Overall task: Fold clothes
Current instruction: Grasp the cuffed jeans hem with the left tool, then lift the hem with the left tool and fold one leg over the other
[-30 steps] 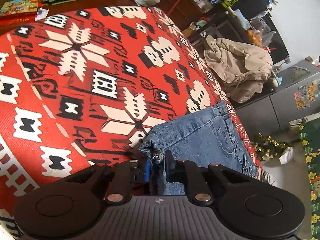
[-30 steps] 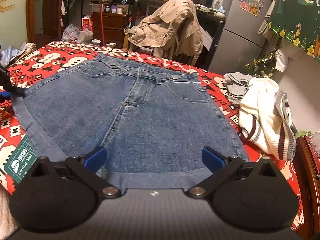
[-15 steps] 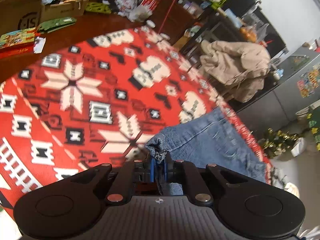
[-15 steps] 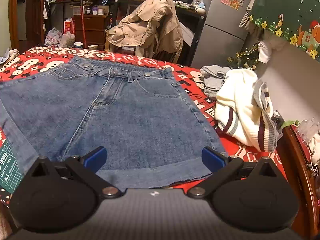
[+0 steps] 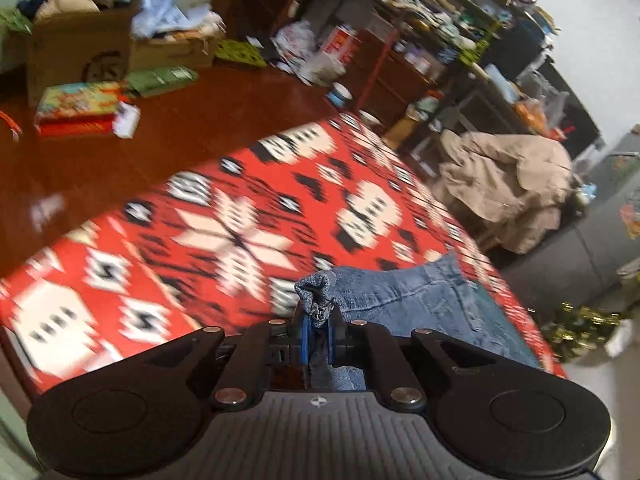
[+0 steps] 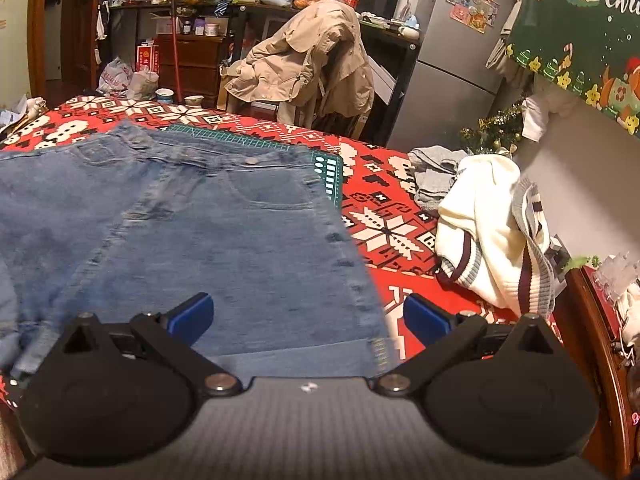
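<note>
My left claw (image 5: 318, 334) is pressed together on a bunched hem corner of the denim shorts (image 6: 208, 240), lifting it above the red patterned cloth (image 5: 200, 248). The rest of the shorts lies flat over a green cutting mat (image 6: 328, 168). My right claw (image 6: 307, 316) is spread wide just above the near hem, gripping nothing. A cream sweater (image 6: 492, 232) lies nearby.

Bare red patterned blanket (image 5: 224, 240) is lying open beyond the left fingers; a cream sweater (image 6: 492, 236) is crowding right of the right fingers.
</note>
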`<state>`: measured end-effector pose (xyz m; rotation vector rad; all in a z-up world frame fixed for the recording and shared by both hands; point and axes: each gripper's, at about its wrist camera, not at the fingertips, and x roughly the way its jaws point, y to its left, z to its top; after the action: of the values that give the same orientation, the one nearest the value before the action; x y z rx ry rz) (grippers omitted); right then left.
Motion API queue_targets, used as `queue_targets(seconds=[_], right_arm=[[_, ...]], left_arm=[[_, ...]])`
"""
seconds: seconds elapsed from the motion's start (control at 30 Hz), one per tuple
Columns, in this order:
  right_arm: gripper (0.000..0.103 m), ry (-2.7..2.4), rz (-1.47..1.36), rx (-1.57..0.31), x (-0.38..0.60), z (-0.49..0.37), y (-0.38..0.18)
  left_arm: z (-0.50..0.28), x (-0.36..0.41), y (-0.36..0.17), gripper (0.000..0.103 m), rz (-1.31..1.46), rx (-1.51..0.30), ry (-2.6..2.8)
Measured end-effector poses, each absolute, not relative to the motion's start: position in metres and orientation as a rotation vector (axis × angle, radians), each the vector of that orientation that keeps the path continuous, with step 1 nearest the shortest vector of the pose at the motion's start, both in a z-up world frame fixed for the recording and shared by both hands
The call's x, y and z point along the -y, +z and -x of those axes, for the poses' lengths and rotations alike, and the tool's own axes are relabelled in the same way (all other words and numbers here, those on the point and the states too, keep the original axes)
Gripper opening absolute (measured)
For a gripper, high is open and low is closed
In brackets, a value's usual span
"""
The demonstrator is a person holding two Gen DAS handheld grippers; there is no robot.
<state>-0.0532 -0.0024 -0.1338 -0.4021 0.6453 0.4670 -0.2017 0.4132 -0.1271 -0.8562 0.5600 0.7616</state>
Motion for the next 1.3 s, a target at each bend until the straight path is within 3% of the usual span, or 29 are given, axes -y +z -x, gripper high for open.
queue_targets(seconds=[0.23,0.63,0.97,1.13,1.23,1.3], right_arm=[[0.102,0.473,0.395,-0.652,-0.001,0.051,-0.136],[0.102,0.431,0.307,-0.638,0.025,0.039,-0.123],[0.102,0.325,0.195,-0.643,0.094,0.027,-0.117],[0.102,0.3,0.181,-0.655,0.113,0.027,-0.123],[0.102,0.303,0.17,-0.66,0.117,0.027,-0.125],[0.102,0.309,0.162,-0.668,0.116,0.027,-0.128]], left_arm=[[0.2,-0.409,-0.118,0.008,0.755,-0.577,0.749],[0.123,-0.213,-0.039,0.008,0.18,-0.498,0.248],[0.033,-0.09,-0.098,0.008,0.146,-0.652,-0.026],[0.016,-0.077,-0.132,0.009,0.197,-0.759,-0.066],[0.016,-0.081,-0.147,0.015,0.255,-0.816,-0.101],[0.015,-0.084,-0.156,0.025,0.294,-0.854,-0.124]])
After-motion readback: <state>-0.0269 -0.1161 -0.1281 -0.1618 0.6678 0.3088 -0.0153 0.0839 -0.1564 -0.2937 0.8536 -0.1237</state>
